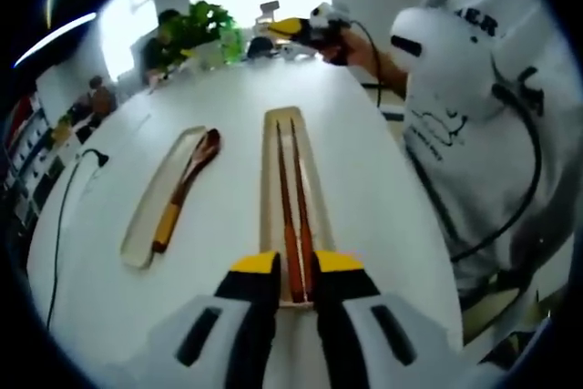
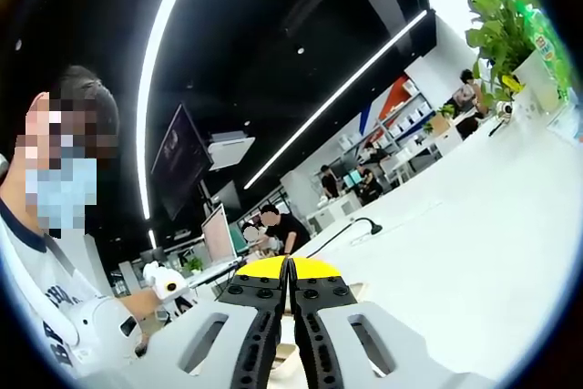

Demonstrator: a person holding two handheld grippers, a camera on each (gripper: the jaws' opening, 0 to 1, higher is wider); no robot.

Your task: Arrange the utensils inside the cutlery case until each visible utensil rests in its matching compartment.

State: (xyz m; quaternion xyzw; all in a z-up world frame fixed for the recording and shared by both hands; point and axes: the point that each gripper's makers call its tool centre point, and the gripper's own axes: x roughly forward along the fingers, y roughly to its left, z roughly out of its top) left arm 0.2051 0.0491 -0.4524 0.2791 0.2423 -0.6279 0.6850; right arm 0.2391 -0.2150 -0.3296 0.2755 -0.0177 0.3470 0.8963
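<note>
In the left gripper view, the left gripper (image 1: 296, 271) has its yellow-tipped fingers (image 1: 255, 266) apart, one on each side of the near end of the chopsticks (image 1: 293, 202). The pair lies lengthwise in a long narrow tray (image 1: 270, 179) of the cutlery case, running away from the fingers; whether the tips touch the sticks cannot be told. Left of that tray, apart from it, a second clear tray (image 1: 146, 225) lies on the white counter (image 1: 364, 179), and a wooden spoon (image 1: 187, 187) with a yellow handle end rests in it, bowl at the far end. A black cable (image 1: 62, 216) trails along the counter's left edge.

In the right gripper view, the right gripper (image 2: 288, 268) has its fingers (image 2: 260, 271) pressed together, nothing between them, pointing out over the counter toward a ceiling with light strips.
</note>
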